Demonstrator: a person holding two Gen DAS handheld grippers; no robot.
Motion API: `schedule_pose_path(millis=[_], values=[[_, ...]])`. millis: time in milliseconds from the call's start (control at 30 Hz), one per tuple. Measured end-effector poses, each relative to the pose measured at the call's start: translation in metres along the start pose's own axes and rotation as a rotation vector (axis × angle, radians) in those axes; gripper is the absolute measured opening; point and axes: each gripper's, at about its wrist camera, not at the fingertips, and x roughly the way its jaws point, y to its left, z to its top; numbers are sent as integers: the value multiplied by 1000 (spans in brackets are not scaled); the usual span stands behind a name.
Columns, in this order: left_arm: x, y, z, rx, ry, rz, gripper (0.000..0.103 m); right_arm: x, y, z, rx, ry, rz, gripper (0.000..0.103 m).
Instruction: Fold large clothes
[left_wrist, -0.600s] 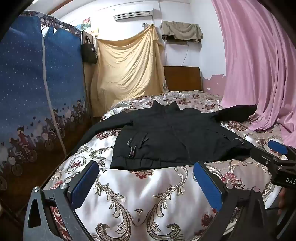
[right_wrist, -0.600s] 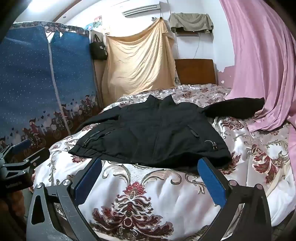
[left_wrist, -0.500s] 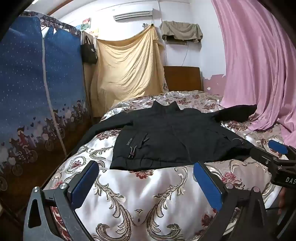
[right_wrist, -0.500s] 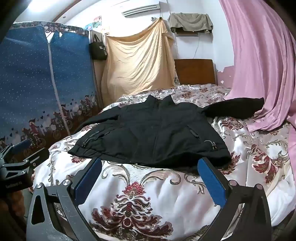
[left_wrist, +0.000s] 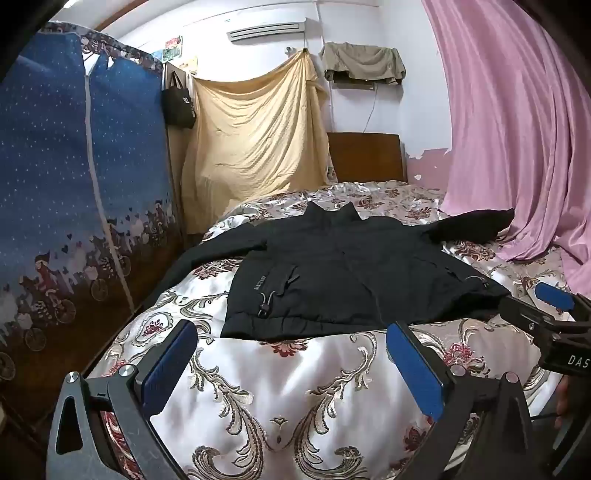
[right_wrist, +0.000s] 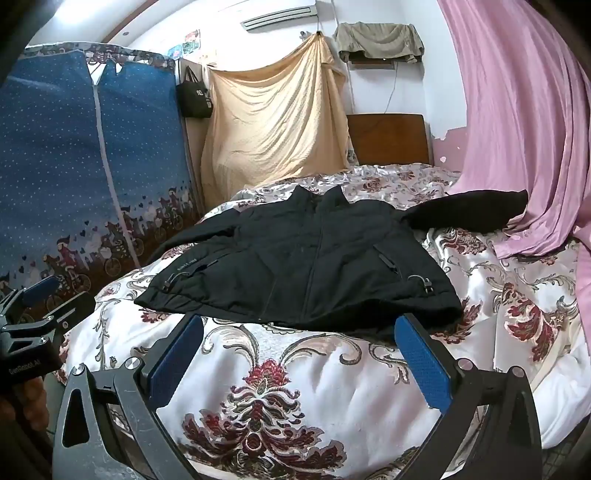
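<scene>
The black jacket (left_wrist: 351, 269) lies spread flat, front up, on the patterned bedspread (left_wrist: 295, 398), and in both wrist views we find it at twelve o'clock, just beyond our fingertips, its hem edge nearest us. Its long axis runs from that hem away to the collar (left_wrist: 332, 212) at twelve; the sleeves cross it, one stretching to nine o'clock toward the blue wardrobe (left_wrist: 55, 184), the other to two o'clock, its cuff touching the pink curtain (left_wrist: 517, 129). We hold the left gripper (left_wrist: 291, 354) before the hem's left half and the right gripper (right_wrist: 299, 339) before its right half, so each arm looks about equally near its own side; we judge the sleeves want folding in first. Both grippers have their jaws spread wide, with nothing between the blue pads (left_wrist: 170, 362). The only container-like details are the jacket's pockets (right_wrist: 388, 258); what they hold we cannot tell.
</scene>
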Motion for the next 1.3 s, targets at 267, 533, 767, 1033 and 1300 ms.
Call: schedule_pose_path(millis=[267, 533, 767, 1033, 1300], values=[[0, 0, 0, 0, 0, -2, 103, 2, -1, -6, 7, 0, -7, 102], [0, 0, 0, 1, -1, -1, 103, 2, -2, -6, 8, 1, -6, 102], [0, 0, 0, 2, -2, 0, 103, 3, -2, -7, 9, 2, -7, 102], [0, 0, 0, 2, -3, 0, 103, 3, -2, -7, 10, 3, -6, 102], [0, 0, 0, 3, -4, 0, 103, 4, -3, -7, 10, 4, -6, 102]])
